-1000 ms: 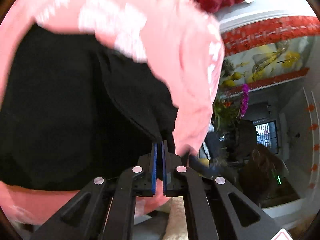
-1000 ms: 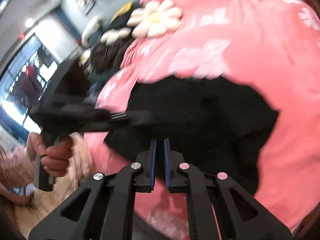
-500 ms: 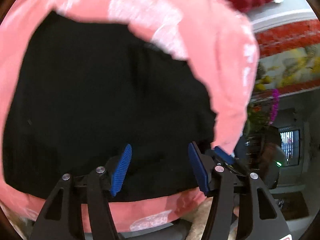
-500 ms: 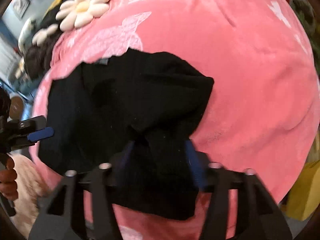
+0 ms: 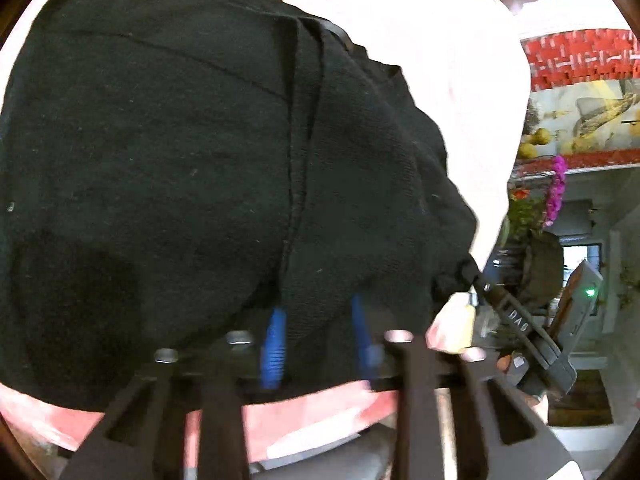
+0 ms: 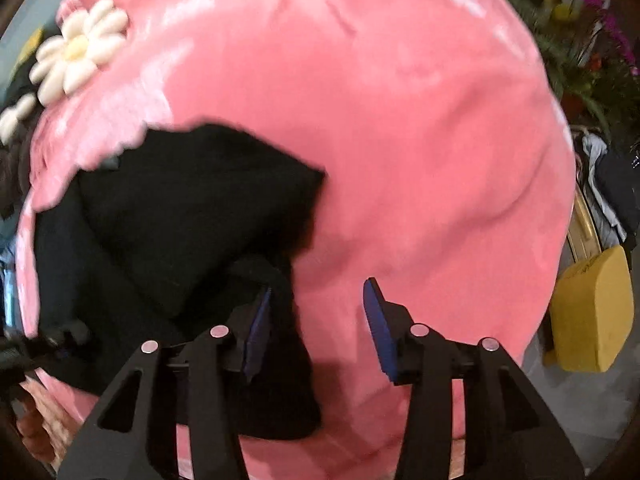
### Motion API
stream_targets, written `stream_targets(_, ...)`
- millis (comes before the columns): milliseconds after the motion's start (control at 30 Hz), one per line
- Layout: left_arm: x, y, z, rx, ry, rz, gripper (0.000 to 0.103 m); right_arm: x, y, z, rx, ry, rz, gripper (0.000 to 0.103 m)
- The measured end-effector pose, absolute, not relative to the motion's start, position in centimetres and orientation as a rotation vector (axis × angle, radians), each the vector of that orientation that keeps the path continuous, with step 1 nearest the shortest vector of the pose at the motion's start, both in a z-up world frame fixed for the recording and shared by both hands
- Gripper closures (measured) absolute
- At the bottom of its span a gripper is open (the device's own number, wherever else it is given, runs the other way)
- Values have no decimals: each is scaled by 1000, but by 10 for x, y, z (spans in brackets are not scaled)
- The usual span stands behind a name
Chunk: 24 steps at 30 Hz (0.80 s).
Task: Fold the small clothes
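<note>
Both grippers spread: left gripper (image 5: 318, 334) straddles the black garment's (image 5: 180, 152) near hem; right gripper (image 6: 316, 328) sits right of it, empty.

The garment (image 5: 180, 152) was plain black. The blanket (image 6: 400, 140) under it was pink with pale blotches. A flower cushion (image 6: 76, 52) had cream petals and a yellow centre. The gripper pads (image 6: 378, 328) were blue, and a box (image 6: 592, 312) was yellow.
</note>
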State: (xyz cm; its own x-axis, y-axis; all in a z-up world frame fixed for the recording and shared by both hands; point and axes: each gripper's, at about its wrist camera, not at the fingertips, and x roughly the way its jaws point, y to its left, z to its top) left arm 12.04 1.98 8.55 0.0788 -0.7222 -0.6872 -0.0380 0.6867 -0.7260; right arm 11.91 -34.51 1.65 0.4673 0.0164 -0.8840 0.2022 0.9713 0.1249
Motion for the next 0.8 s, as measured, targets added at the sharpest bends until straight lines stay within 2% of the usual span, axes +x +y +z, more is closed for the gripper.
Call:
stream_targets(33, 120, 21, 85, -711, 1420, -604, 98, 120, -342, 25, 233, 1056, -89, 59)
stream_targets(100, 118, 19, 88, -742, 1417, -636, 98, 125, -340, 31, 260, 1045, -31, 56)
stream_targets(233, 118, 4, 100, -701, 1394, -668, 98, 138, -362, 16, 380, 1096, -16, 36)
stream_targets(300, 118, -2, 102, -685, 1395, -674, 98, 144, -375, -4, 495, 1123, 29, 36)
stream_targets(367, 120, -6, 101, -694, 1401, -670, 98, 152, -376, -17, 590, 1154, 117, 71)
stream_targets(400, 119, -4, 99, -698, 1406, -666, 98, 156, -371, -13, 609, 1157, 153, 95)
stream_targets(433, 119, -4, 98, -696, 1409, -659, 98, 157, -364, -5, 602, 1147, 179, 98)
stream_targets(567, 121, -6, 97, -690, 1414, -648, 98, 178, -333, 57, 520, 1018, 367, 95)
stream_targets(633, 122, -8, 95, -687, 1423, -634, 98, 187, -332, 60, 389, 1025, 189, 58)
stream_targets(667, 123, -9, 94, -692, 1426, -630, 98, 185, -335, 56, 347, 1035, 128, 58)
stream_targets(800, 123, -9, 96, -689, 1417, -632, 98, 151, -340, 29, 513, 1089, 226, 61)
